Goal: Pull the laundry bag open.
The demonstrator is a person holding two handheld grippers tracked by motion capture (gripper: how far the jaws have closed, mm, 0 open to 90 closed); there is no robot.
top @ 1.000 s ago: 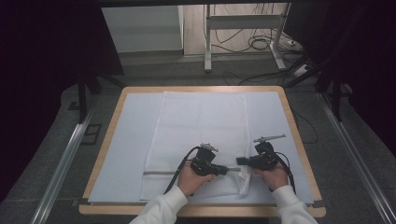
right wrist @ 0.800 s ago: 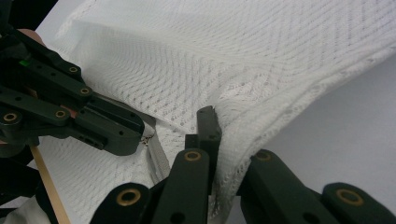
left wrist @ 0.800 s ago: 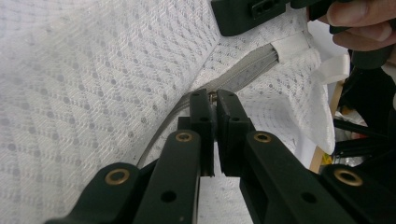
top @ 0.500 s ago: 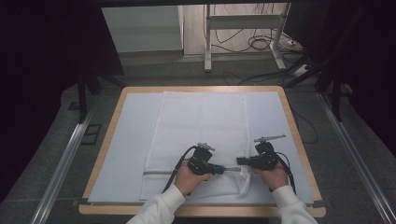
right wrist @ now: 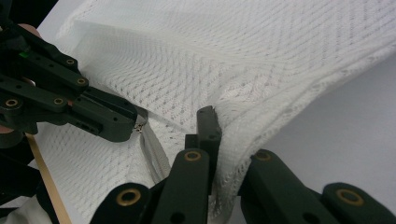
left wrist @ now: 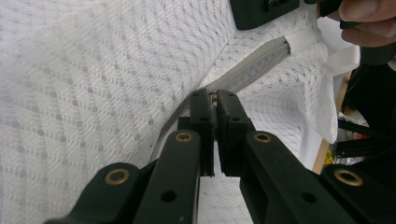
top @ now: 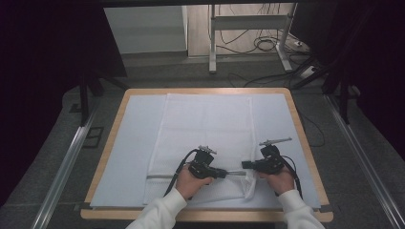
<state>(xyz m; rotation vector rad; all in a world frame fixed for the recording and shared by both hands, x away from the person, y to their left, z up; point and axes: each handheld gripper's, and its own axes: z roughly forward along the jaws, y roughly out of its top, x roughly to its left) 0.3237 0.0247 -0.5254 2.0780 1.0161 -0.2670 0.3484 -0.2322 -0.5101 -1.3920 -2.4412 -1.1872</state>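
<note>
Pinching the zipper pull (left wrist: pixel 214 96) with your left gripper (top: pixel 228 173), your right gripper (top: pixel 244 165) clamps the mesh bag (top: pixel 205 124) at the desk's (top: pixel 305 138) near edge; next, draw the zipper steadily left.

The high view looks forward and down from above the person's side onto the wooden-edged table (top: pixel 305 138), taking in the floor beyond. The left gripper view sits very close, looking along the left gripper (left wrist: pixel 214 100) at the white mesh zippered laundry bag (left wrist: pixel 93 84). The right gripper view, equally close, faces the right gripper (right wrist: pixel 212 116). Both share the bag's grey zipper (right wrist: pixel 154 154) and each other's gripper.
</note>
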